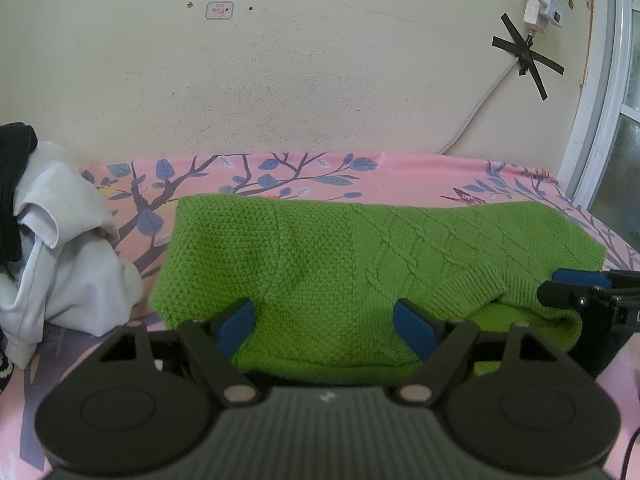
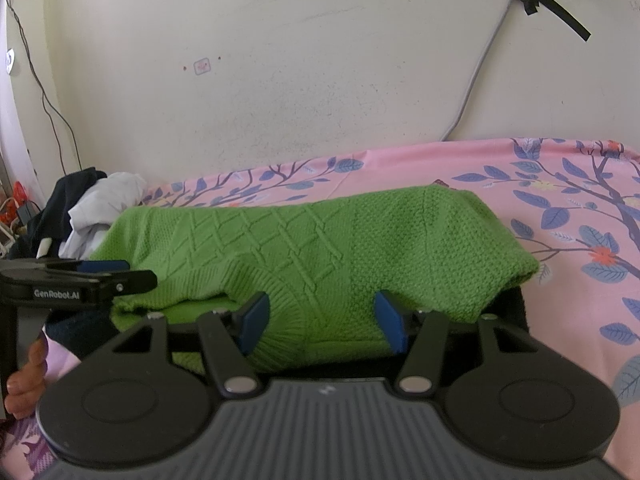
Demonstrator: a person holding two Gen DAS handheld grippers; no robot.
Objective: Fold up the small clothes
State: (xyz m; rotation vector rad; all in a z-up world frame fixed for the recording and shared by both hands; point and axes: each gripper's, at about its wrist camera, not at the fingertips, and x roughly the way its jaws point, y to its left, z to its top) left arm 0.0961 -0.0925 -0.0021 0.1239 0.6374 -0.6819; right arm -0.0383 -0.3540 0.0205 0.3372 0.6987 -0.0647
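The green knitted sweater [image 1: 360, 256] is seen spread flat on the pink leaf-print sheet [image 1: 400, 176], lying directly ahead of both claws, its near hem reaching between the blue pads of each. The left claw [image 1: 324, 328] is held wide open above the plain-knit end, and the right claw [image 2: 320, 320] is held partly open over the ribbed hem, neither pressing the fabric. A heap of white and dark clothes [image 1: 60, 248] is noted left of the left claw, just beside the sweater.
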